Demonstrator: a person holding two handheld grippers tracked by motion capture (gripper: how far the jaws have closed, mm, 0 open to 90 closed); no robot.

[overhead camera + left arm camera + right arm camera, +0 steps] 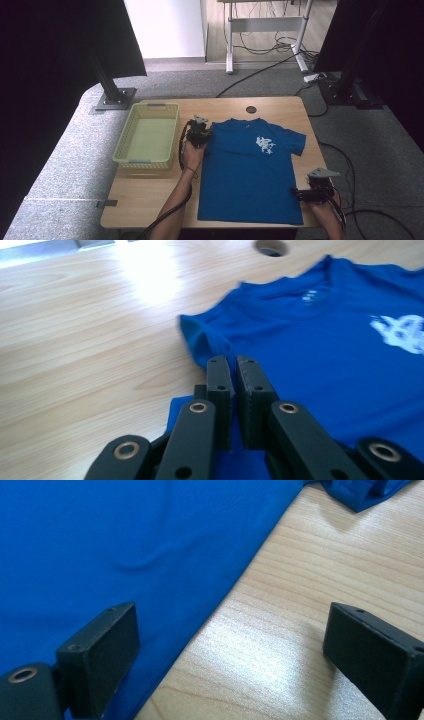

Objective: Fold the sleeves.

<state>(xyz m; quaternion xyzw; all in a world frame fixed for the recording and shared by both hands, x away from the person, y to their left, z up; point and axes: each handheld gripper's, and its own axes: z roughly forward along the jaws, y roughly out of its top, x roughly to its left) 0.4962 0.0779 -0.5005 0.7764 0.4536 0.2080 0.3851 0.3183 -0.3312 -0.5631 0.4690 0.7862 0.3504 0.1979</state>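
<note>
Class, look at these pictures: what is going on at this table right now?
A person works on a blue T-shirt lying flat on a wooden table, a gripper in each hand. The left gripper has its jaws nearly together at the shirt's folded-in left sleeve; whether cloth is pinched cannot be told. The right gripper is wide open, low at the shirt's right side edge, one jaw over cloth and one over bare wood. A yellow basket stands empty to the left.

Even daylight overhead, dark corners. Strong glare on the worktop [145,270] far in the left gripper view; near edges softly blurred.
</note>
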